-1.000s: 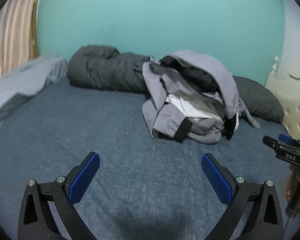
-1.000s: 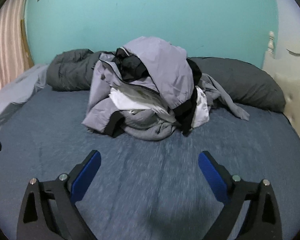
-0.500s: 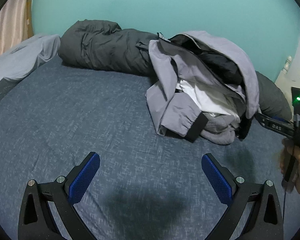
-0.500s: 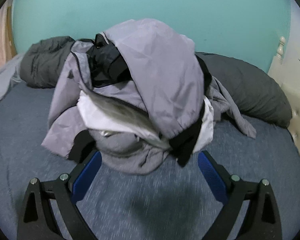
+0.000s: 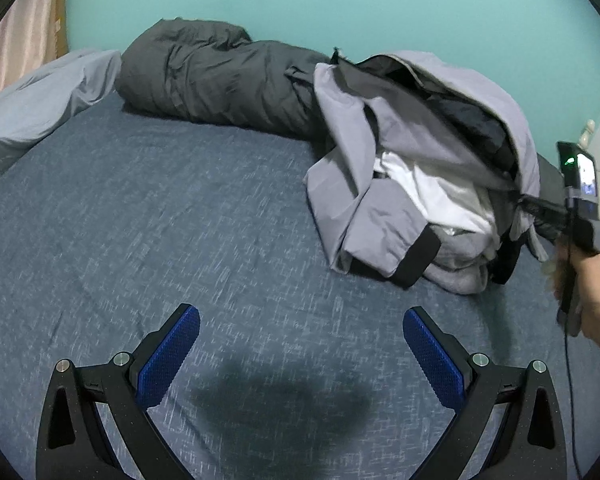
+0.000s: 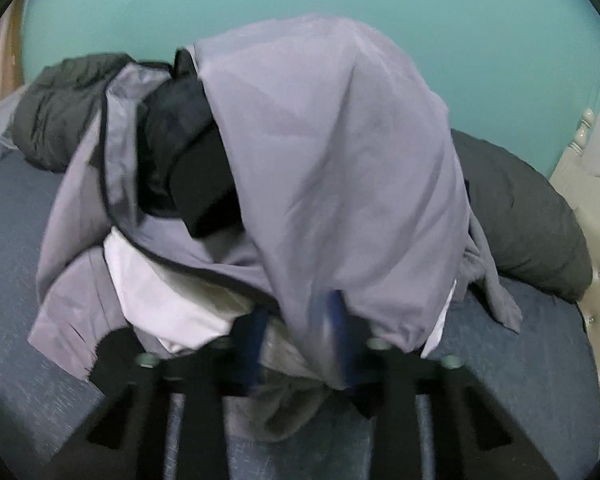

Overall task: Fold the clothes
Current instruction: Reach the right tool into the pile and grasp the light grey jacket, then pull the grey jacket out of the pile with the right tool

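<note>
A heap of clothes (image 5: 420, 168) lies on the blue bed sheet (image 5: 140, 220), toward the right. On top is a light grey jacket (image 6: 332, 168) with black cuffs, over a black garment (image 6: 188, 152) and a white one (image 6: 152, 288). My right gripper (image 6: 296, 320) is blurred at the heap's near edge, its blue pads drawn close together with the jacket's lower hem between them. The left wrist view shows that gripper (image 5: 540, 212) reaching into the heap's right side. My left gripper (image 5: 300, 344) hangs open over bare sheet, well short of the heap.
A rolled dark grey duvet (image 5: 220, 80) lies along the teal wall behind the heap. A dark pillow (image 6: 520, 220) sits at the right by the cream headboard (image 6: 592, 240). A pale grey sheet (image 5: 32, 100) is bunched at the left. A hand (image 5: 592, 292) holds the right gripper.
My right gripper moved forward to the heap and its pads closed from wide open onto the jacket's hem. My left gripper drifted closer to the bed, still open.
</note>
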